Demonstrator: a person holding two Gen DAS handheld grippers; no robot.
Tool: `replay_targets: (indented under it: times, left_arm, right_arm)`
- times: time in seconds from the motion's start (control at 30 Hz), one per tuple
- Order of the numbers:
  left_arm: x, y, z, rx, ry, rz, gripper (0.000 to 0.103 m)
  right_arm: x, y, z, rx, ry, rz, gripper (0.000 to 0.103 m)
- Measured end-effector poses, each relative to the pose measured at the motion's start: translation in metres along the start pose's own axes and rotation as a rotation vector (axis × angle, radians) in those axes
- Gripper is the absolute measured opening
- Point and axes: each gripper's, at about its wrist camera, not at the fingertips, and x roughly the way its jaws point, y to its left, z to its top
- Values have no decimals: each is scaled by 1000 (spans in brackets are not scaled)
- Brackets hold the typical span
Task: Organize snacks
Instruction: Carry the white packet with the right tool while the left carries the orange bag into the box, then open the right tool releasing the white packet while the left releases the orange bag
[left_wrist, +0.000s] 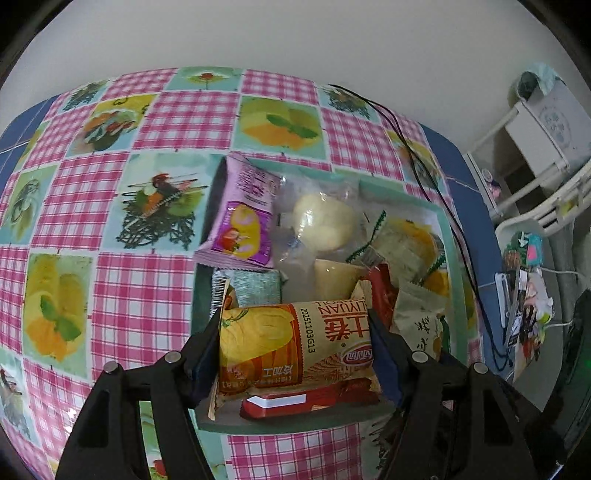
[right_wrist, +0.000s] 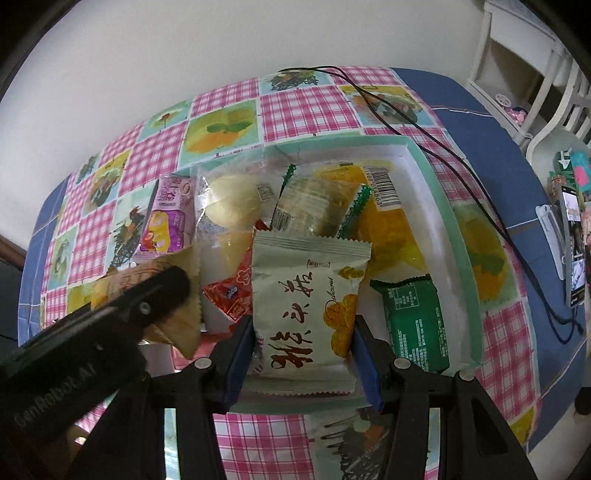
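left claw (left_wrist: 295, 354) grips yellow roll pack (left_wrist: 291, 343), long axis crosswise.

A plain white wall (left_wrist: 295, 33) rises behind the table's checked pink cloth (left_wrist: 140, 295); white shelving (right_wrist: 517, 48) stands alongside.

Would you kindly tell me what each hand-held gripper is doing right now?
Left hand-held gripper: closed on the orange-and-yellow snack packet, above the tray.
Right hand-held gripper: closed on the pale green snack packet.
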Motion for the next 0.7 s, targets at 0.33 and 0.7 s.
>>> replay_targets:
  times: [0.33,0.7]
  left_arm:
    - [-14,8,-5,-20,-14,10,91]
    - [-47,38,-24,19,-123,250,97]
  right_arm:
    - [-1,3,-1,-4,-13,-4,70]
    - [-13,12,-21,-32,-59,-10,103]
